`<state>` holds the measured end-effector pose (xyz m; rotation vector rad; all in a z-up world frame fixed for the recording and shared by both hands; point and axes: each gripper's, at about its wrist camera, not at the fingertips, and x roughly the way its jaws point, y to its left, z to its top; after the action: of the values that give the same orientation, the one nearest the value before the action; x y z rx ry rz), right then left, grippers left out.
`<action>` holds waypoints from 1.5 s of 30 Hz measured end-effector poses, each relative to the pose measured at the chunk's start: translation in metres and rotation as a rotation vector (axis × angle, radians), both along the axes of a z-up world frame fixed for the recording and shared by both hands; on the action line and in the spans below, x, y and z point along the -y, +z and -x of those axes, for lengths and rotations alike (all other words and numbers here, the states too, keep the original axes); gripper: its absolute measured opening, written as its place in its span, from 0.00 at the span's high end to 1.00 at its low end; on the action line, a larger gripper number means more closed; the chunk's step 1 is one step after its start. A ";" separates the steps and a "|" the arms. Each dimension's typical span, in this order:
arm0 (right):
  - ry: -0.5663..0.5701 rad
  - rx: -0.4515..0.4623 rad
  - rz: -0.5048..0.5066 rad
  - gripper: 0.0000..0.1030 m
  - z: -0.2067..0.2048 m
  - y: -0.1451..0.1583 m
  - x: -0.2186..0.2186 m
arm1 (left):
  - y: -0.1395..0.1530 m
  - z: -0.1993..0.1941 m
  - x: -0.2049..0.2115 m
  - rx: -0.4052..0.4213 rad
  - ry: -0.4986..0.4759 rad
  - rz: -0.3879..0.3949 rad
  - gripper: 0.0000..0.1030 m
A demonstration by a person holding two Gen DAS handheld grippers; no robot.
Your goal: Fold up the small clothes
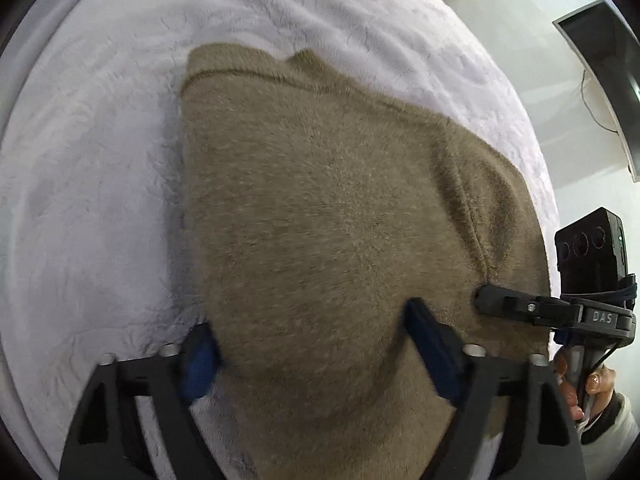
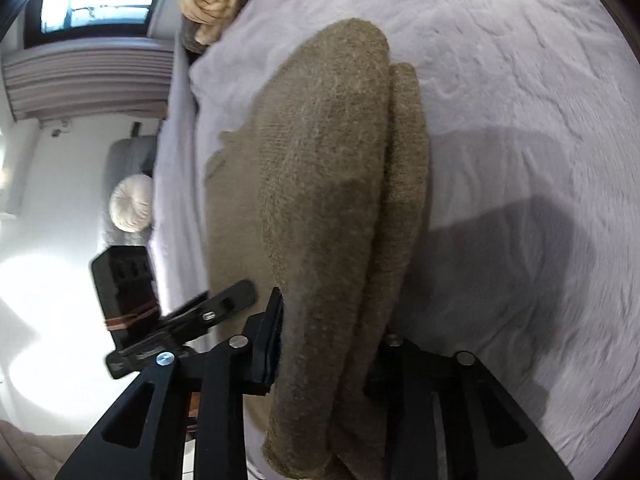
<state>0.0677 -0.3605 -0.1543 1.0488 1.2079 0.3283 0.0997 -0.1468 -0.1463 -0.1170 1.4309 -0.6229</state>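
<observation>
Nearest the lens, the left claw (image 1: 312, 344) stands wide, blue pads either side of the near hem of the brown knit garment (image 1: 320, 208). The cloth bulges up between the pads, but from this view I can't say they press on it; it reads as straddling, not pinching.

Over to the right claw (image 2: 332, 344), and that one is narrow: its left pad sits flat against the thick folded edge of the garment, the other finger hidden behind the wool. By the look of it, it has clamped onto that doubled edge at the near right-hand side.

The garment lies on the bed, on a pale plush blanket (image 1: 100, 160), spread from the near edge towards the middle, one side already turned over on itself into a long roll.

Handling, as I judge it: soft, fuzzy, light, fairly thick, no stiffness at all. It'll sag and drag on the plush blanket, so lift before carrying. Best hold is on hems and the folded edge, both layers together, near the corners so the fold stays square. A shallow bite may slip off the fluff.

Far end of the bed: a heap of cream chunky knit (image 2: 212, 4).
</observation>
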 end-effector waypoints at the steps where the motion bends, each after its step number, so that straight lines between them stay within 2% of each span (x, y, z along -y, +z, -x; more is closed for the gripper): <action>1: -0.006 0.012 -0.021 0.70 0.002 0.005 -0.002 | 0.004 0.000 -0.005 0.003 0.001 0.010 0.35; 2: -0.012 0.022 -0.037 0.70 0.003 0.011 -0.005 | 0.009 0.000 -0.009 0.004 0.002 0.028 0.43; 4: -0.021 0.042 -0.065 0.70 0.005 0.021 -0.013 | 0.018 -0.001 -0.018 -0.004 -0.003 0.065 0.50; 7: -0.042 0.063 -0.115 0.70 0.010 0.034 -0.021 | 0.032 0.000 -0.029 -0.006 -0.009 0.097 0.50; 11: -0.041 0.087 -0.150 0.70 0.018 0.056 -0.044 | 0.059 0.008 -0.052 0.030 -0.025 0.112 0.51; 16: -0.016 0.080 -0.185 0.70 0.032 0.068 -0.091 | 0.084 0.025 -0.098 0.034 -0.030 0.108 0.50; 22: 0.041 0.034 -0.244 0.70 0.049 0.054 -0.174 | 0.089 0.061 -0.169 0.013 -0.033 0.037 0.50; 26: 0.074 -0.030 -0.285 0.70 0.060 0.030 -0.230 | 0.078 0.088 -0.219 -0.032 0.005 -0.015 0.50; 28: 0.097 -0.057 -0.275 0.70 0.063 0.019 -0.252 | 0.065 0.103 -0.244 -0.070 0.036 -0.036 0.50; 30: 0.134 -0.089 -0.222 0.69 0.061 0.010 -0.270 | 0.053 0.115 -0.258 -0.088 0.058 -0.065 0.50; 33: 0.191 -0.133 -0.046 0.66 0.056 0.008 -0.284 | 0.036 0.126 -0.271 -0.097 0.088 -0.118 0.50; 36: 0.194 -0.135 0.104 0.59 0.053 0.024 -0.278 | 0.044 0.129 -0.281 -0.080 0.110 -0.085 0.50; 38: 0.182 -0.141 0.210 0.59 0.055 0.034 -0.271 | 0.056 0.129 -0.285 -0.031 0.116 -0.093 0.50; 39: 0.176 -0.145 0.257 0.60 0.057 0.037 -0.269 | 0.060 0.129 -0.290 -0.009 0.118 -0.103 0.50; 42: 0.174 -0.164 0.431 0.78 0.059 0.045 -0.263 | 0.061 0.126 -0.293 0.041 0.121 -0.162 0.50; 43: 0.177 -0.171 0.477 0.80 0.061 0.045 -0.261 | 0.056 0.125 -0.292 0.048 0.114 -0.192 0.50; 45: 0.175 -0.194 0.497 0.80 0.064 0.039 -0.262 | 0.044 0.126 -0.289 0.057 0.100 -0.248 0.49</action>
<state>0.0041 -0.0983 -0.1152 0.5530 1.4647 0.0507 -0.0264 0.1423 -0.1025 0.0255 1.4263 -0.3607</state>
